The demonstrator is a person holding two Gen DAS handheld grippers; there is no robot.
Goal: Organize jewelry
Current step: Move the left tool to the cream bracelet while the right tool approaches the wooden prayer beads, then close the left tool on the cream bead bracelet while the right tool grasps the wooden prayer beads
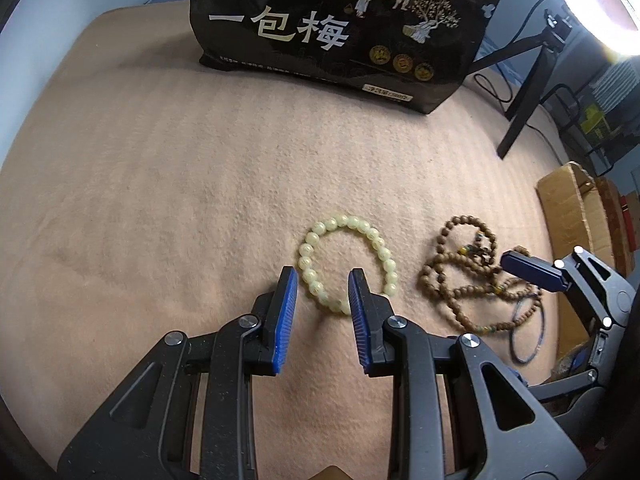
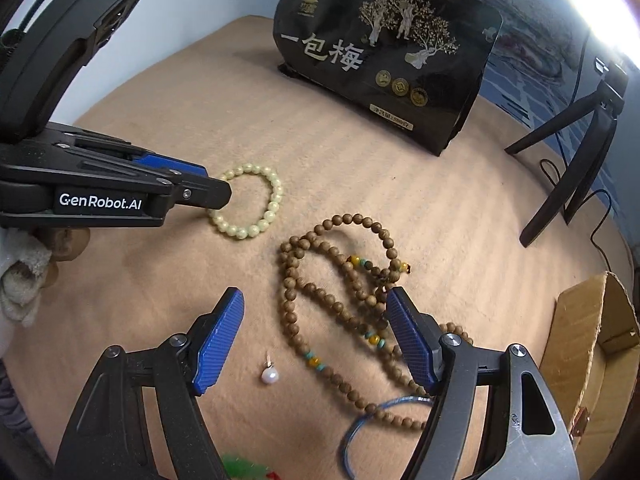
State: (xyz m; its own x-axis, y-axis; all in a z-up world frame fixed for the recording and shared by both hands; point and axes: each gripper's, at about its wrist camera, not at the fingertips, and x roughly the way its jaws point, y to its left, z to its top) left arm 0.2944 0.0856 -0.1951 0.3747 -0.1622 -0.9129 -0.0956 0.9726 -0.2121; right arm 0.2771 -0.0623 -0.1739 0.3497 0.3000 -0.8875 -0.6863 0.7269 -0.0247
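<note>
Your left gripper (image 1: 322,288), jaws apart, straddles the near arc of the pale bead bracelet (image 1: 347,258); your right gripper (image 2: 316,322), also apart, sits beside it.

Pale yellow-green bead bracelet (image 1: 347,261) lies flat on the tan cloth as an open ring, its near arc partly hidden. Just to its right sprawls a long brown wooden bead strand (image 2: 340,300), looped over itself in a loose tangle, amber and turquoise accent beads dotted along it. A thin blue cord ring (image 2: 360,428) lies under its near end. A single white pearl earring (image 2: 270,374) rests alone, near and left of the strand.
</note>
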